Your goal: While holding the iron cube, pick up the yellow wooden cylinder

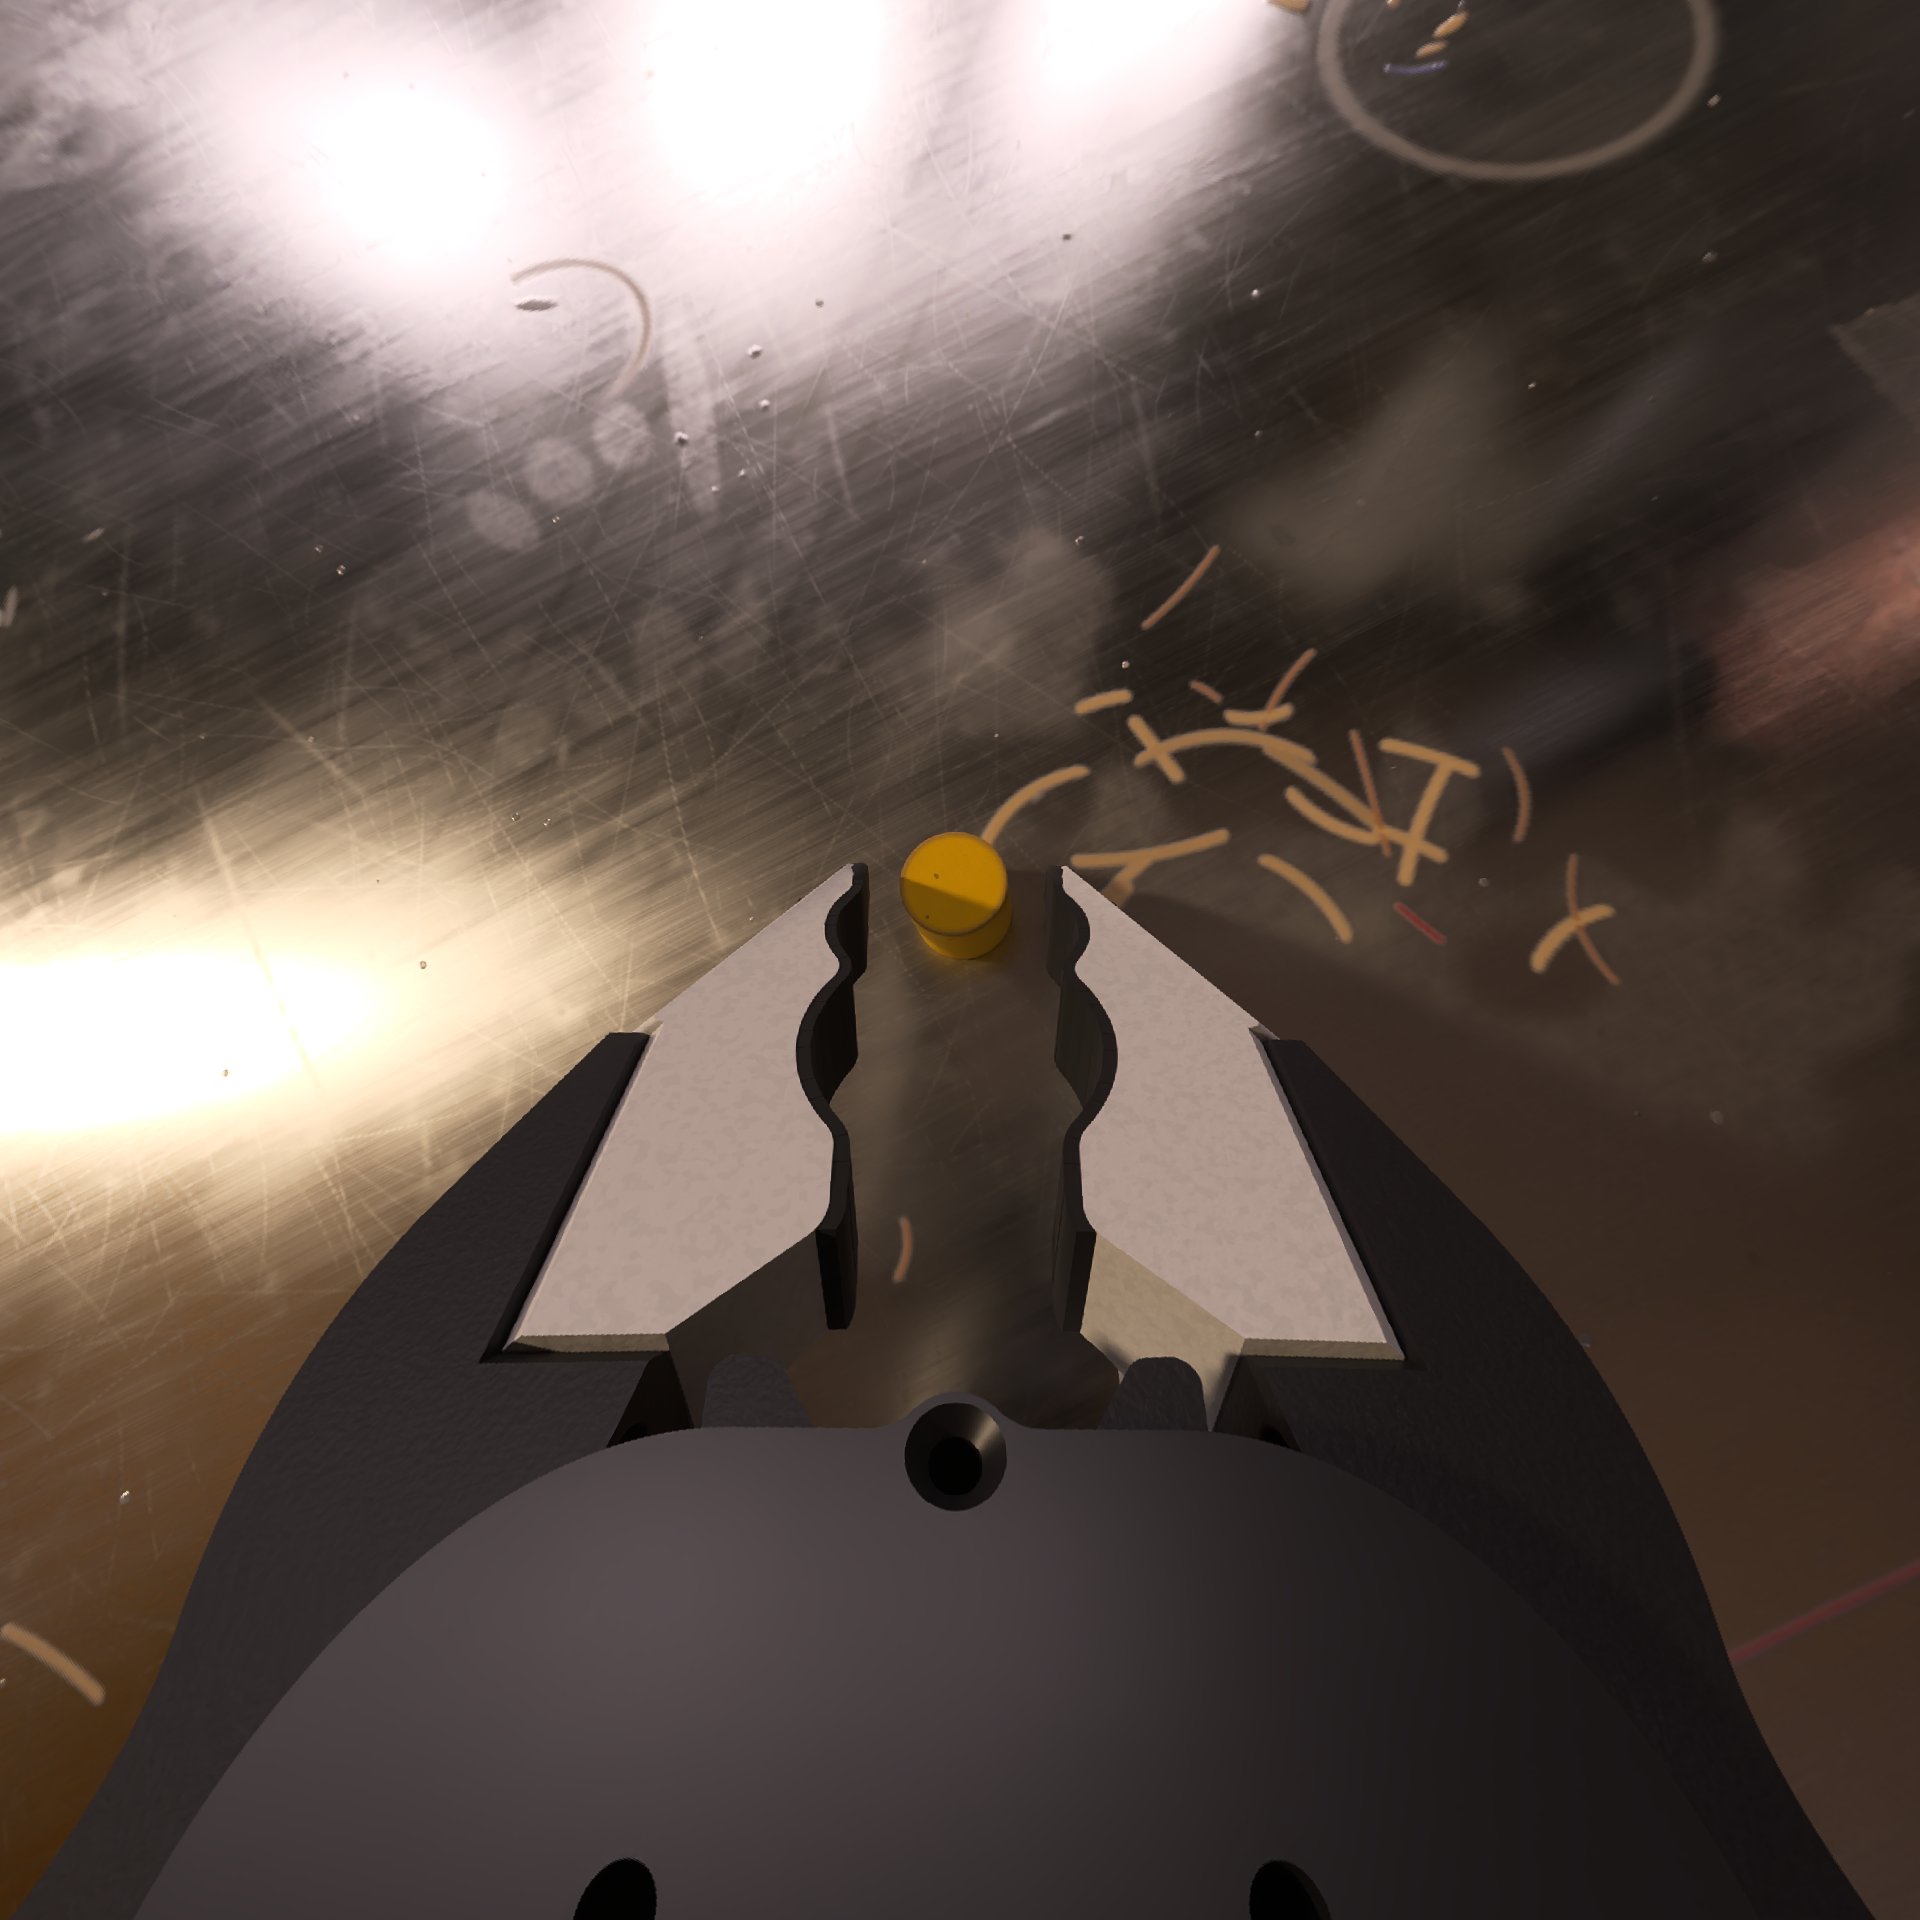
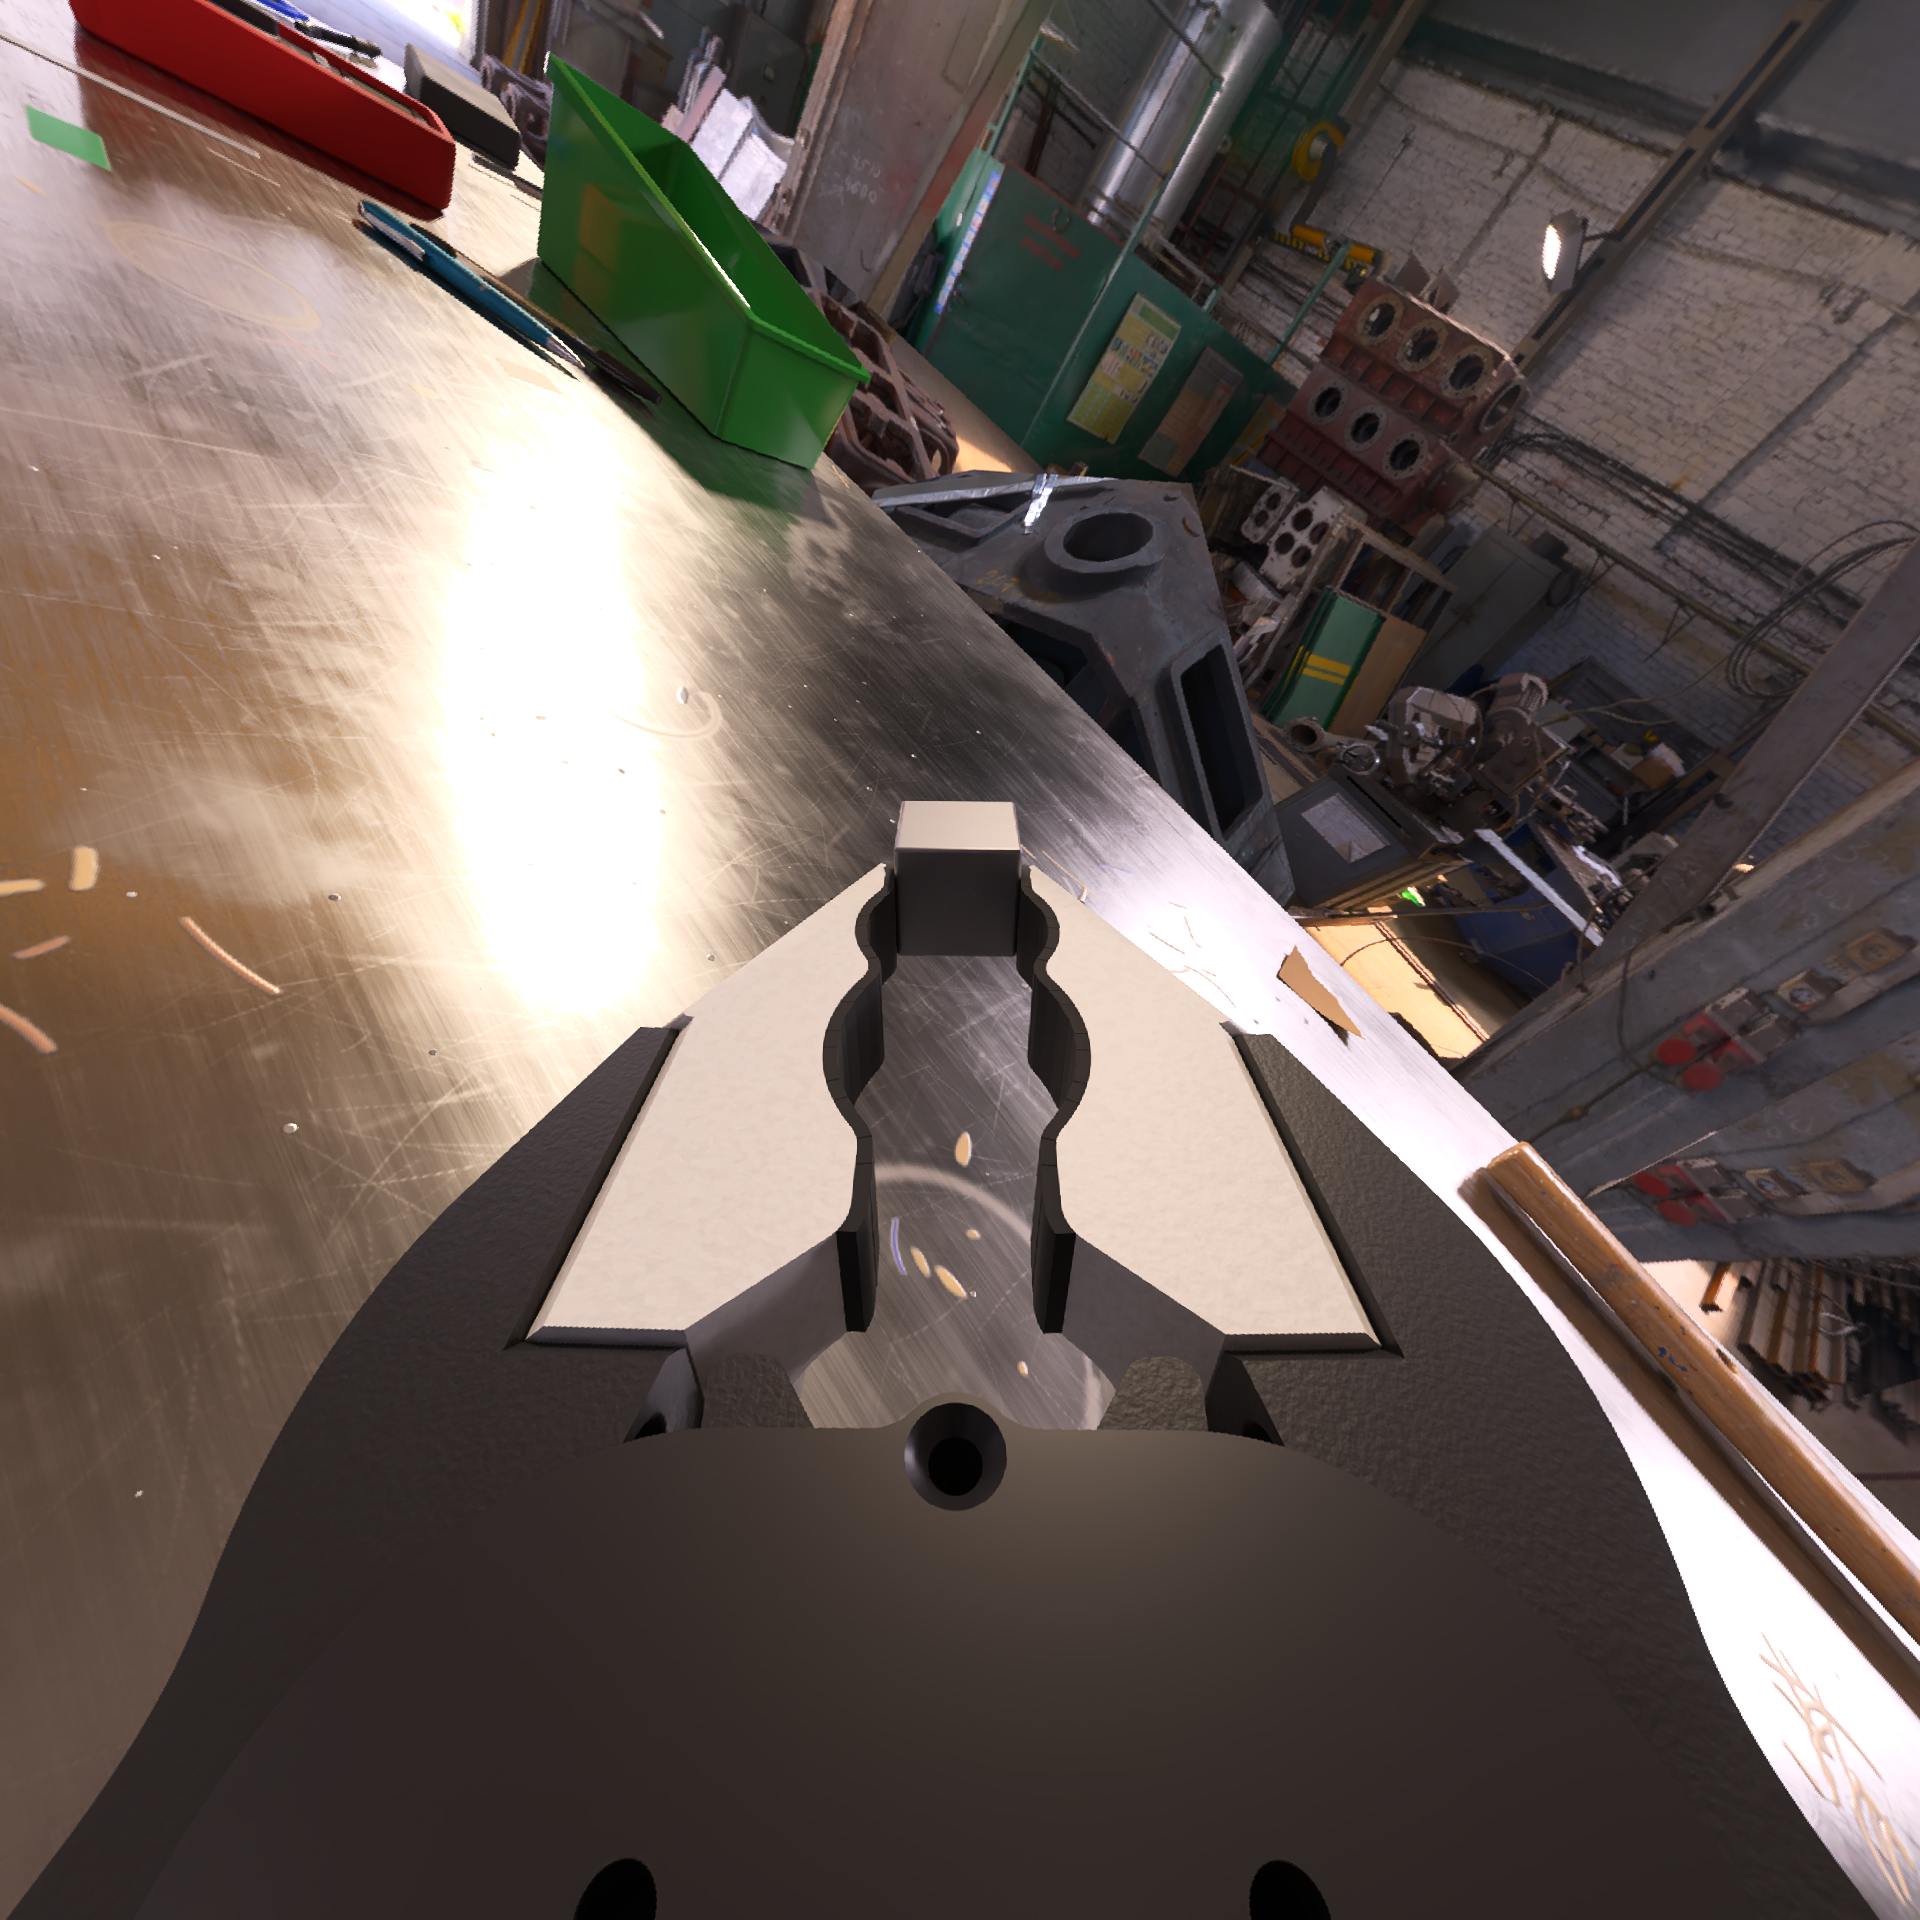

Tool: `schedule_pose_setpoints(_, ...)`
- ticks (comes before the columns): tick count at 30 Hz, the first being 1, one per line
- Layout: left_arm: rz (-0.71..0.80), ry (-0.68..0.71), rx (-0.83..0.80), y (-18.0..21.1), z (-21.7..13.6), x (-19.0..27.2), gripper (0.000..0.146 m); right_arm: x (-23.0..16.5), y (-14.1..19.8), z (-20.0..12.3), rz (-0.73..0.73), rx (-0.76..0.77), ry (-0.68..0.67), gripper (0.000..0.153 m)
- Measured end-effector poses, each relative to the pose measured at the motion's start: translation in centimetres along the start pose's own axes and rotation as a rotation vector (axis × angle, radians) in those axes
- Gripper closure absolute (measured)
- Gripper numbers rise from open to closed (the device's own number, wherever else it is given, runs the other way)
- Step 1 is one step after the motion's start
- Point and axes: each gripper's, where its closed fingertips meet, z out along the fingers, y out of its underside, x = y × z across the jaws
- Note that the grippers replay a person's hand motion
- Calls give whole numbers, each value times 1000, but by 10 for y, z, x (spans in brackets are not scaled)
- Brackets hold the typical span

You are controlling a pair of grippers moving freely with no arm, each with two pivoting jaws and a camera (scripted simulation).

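- steel tabletop (image 1: 416,727), scratched and glaring with reflected light, filled the left wrist view, with tan curled marks scattered to the right of centre.
- left gripper (image 1: 958,894) pointed down at the surface, its jaws spread apart and holding nothing.
- yellow wooden cylinder (image 1: 954,894) stood upright on the tabletop, sitting between the two fingertips near their ends; a gap showed on each side, so neither finger (image 1: 727,1091) touched it.
- right gripper (image 2: 956,894) had its jaws clenched on the iron cube (image 2: 956,878), a grey block pinched at the very tips and sticking out beyond them.
- in the right wrist view the cube appeared above the table, close to its edge; whether it was lifted clear could not be told.
- green bin (image 2: 675,281) sat far off near the table edge, with a red tray (image 2: 281,104) beyond it and a blue pen (image 2: 457,270) lying just beside the bin.
- wooden stick (image 2: 1704,1382) lay along the table edge at the right.
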Motion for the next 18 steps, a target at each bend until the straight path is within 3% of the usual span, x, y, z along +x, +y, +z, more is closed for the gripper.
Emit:
schedule_pose_setpoints(4, -14, 51, -49, 6, 6, 0, 125, 0, 0, 1, -2, 1, -3, 131)
schedule_pose_setpoints(10, 20, 216, -44, -18, -13, 11, 125, 0, 0, 1, -6, 1, 1, 131)
schedule_pose_setpoints(14, 178, 280, -87, -57, -31, 9, 125, -1, -3, 0, -55, -1, 25, 131)
schedule_pose_setpoints(18, 392, 350, -210, -92, -37, 16, 125, -5, -6, -2, -235, -36, 88, 131)
